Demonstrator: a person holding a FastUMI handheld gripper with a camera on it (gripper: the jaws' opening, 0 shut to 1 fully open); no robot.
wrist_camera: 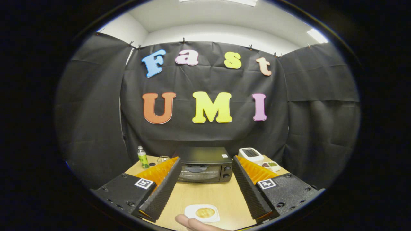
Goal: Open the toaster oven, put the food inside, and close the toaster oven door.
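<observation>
Green-labelled bottle (pixel 143 157), white toaster (pixel 250 154) and small snack tray (pixel 271 165) on wooden table (pixel 212 195).

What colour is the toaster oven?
Black, seen best in the gripper view: the toaster oven sits at the table's far end, beyond the open gripper.

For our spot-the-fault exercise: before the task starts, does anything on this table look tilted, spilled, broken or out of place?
Nothing stands out. The black toaster oven sits upright with its door shut, beyond the open claw. The round golden food on its white square plate lies flat between the fingers, a person's fingertips at the plate's near edge. The small green-labelled bottle stands upright.
</observation>
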